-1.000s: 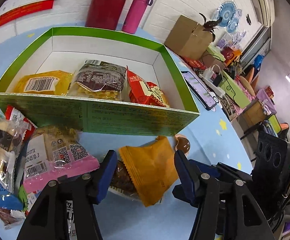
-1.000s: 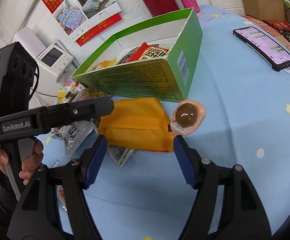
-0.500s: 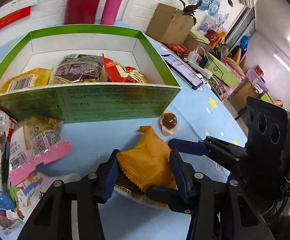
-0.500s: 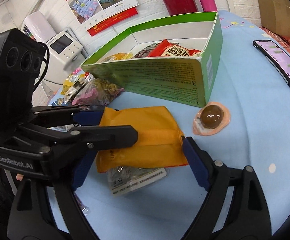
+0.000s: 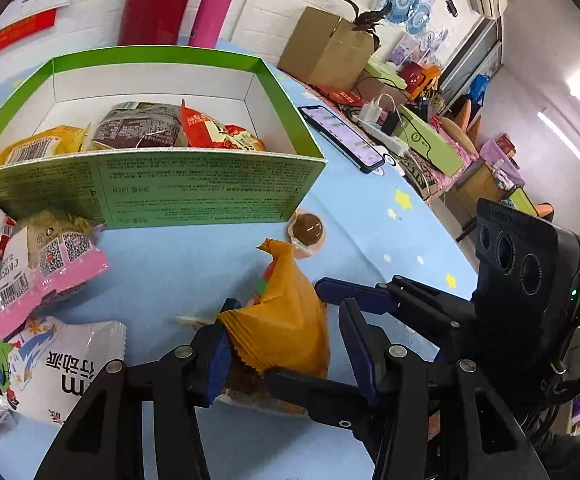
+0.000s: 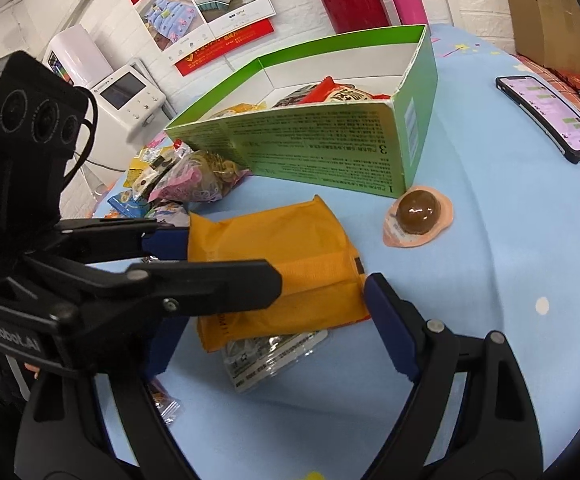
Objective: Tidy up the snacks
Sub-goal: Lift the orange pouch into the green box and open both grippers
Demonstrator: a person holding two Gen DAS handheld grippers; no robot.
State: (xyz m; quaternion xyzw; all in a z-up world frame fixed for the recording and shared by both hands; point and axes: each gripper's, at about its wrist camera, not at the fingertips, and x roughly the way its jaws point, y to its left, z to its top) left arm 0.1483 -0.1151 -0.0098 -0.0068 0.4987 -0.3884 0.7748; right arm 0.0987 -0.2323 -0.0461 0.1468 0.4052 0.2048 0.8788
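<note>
An orange snack packet [image 5: 286,320] [image 6: 290,248] lies on the blue table in front of the green box [image 5: 194,196] [image 6: 310,152], on top of a clear packet [image 6: 274,356]. My left gripper [image 5: 286,312] straddles it. Its left pad touches the packet's edge and a thin gap shows at the right pad. My right gripper [image 6: 266,304] comes from the other side, open wide, its right pad against the packet's corner. Its left finger is hidden behind the left gripper. The box holds a yellow, a brown and a red packet [image 5: 218,132].
A brown ball in a peach cup [image 5: 308,228] [image 6: 418,212] sits by the box corner. Pink [image 5: 50,264] and white [image 5: 70,372] packets and several more lie at the left. A phone [image 6: 550,116] lies at the right; a red flask [image 5: 154,0] and pink bottle [image 5: 214,8] stand behind.
Both grippers have closed in on the orange packet from opposite sides and now overlap around it. The left jaws have narrowed slightly and the packet has tented upward.
</note>
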